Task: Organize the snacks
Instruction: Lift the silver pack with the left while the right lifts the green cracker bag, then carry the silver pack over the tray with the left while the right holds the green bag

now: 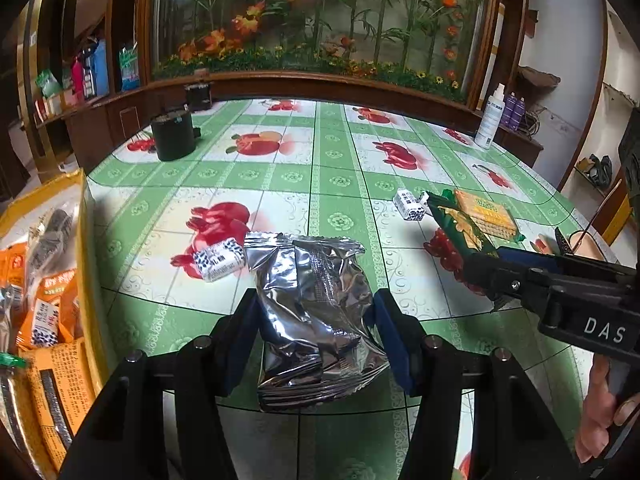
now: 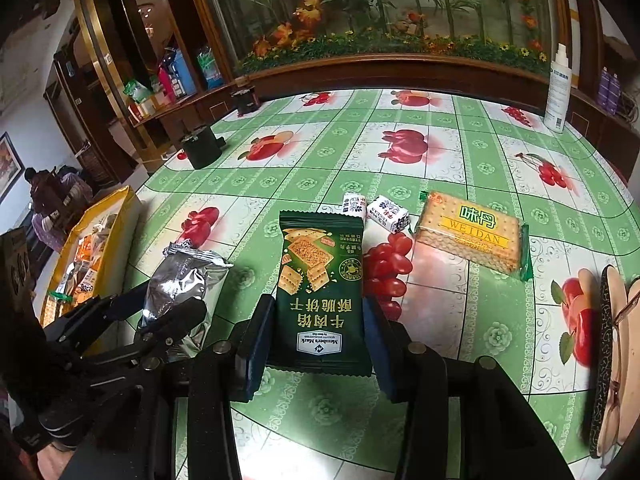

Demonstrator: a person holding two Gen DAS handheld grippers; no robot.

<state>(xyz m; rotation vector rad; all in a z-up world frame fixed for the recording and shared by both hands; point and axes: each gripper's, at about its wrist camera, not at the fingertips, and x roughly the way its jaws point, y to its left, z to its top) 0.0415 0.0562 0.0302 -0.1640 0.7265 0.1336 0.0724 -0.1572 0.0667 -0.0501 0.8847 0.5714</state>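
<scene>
Our left gripper (image 1: 316, 320) squeezes the silver bag (image 1: 316, 304) on the table (image 1: 336, 184). Our right gripper (image 2: 320, 340) squeezes the green pack (image 2: 322, 280). The yellow box (image 1: 86, 240) of snacks sits at the left edge, near the silver bag.

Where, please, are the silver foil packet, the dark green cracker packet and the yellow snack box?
silver foil packet (image 1: 316, 312), left wrist view, crinkled middle.
dark green cracker packet (image 2: 322, 292), right wrist view, centre of printed face.
yellow snack box (image 1: 90, 264), left wrist view, near side wall.
</scene>
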